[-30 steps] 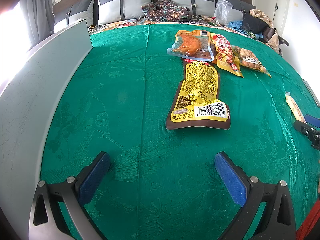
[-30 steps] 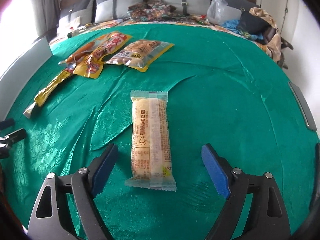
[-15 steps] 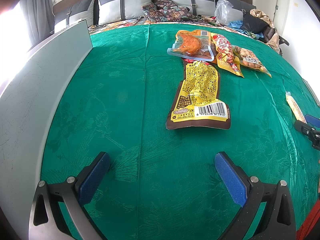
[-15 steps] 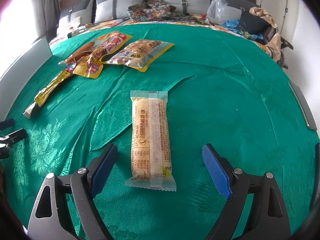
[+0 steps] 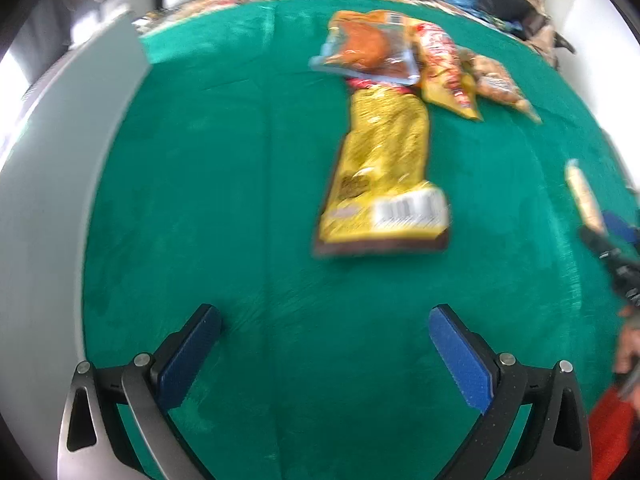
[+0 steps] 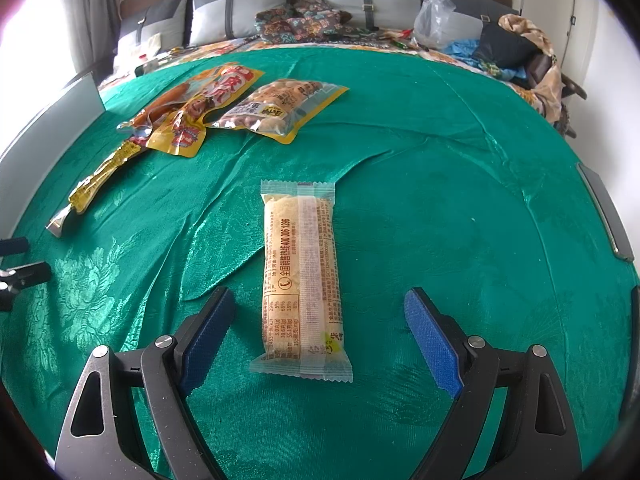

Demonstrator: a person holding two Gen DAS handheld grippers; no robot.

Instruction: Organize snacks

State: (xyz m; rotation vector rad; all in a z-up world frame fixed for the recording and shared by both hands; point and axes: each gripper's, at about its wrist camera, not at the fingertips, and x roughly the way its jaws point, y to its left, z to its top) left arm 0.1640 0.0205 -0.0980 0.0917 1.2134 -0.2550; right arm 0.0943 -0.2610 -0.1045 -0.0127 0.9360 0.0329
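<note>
A long pale wrapped snack bar (image 6: pixel 301 276) lies lengthwise on the green cloth (image 6: pixel 440 200), its near end between the wide-apart blue pads of my right gripper (image 6: pixel 318 304), which is open and touches nothing. A yellow foil packet (image 5: pixel 382 176) lies ahead of my left gripper (image 5: pixel 324 320), which is open and empty over bare cloth. Beyond the foil packet sit an orange meat pouch (image 5: pixel 366 46), a red-and-yellow pouch (image 5: pixel 444 72) and a nut bag (image 5: pixel 500 86). The nut bag (image 6: pixel 280 108) also shows far left in the right wrist view.
A grey board (image 5: pixel 52 200) borders the cloth on the left. Grey pillows (image 6: pixel 240 8), patterned bedding and a plastic bag (image 6: pixel 436 20) line the far side. The right gripper's tip (image 5: pixel 608 240) and a hand show at the left wrist view's right edge.
The left wrist view has tilted and blurred: the yellow foil packet sits lower and nearer the left gripper than before. The right gripper and the snack bar have stayed put.
</note>
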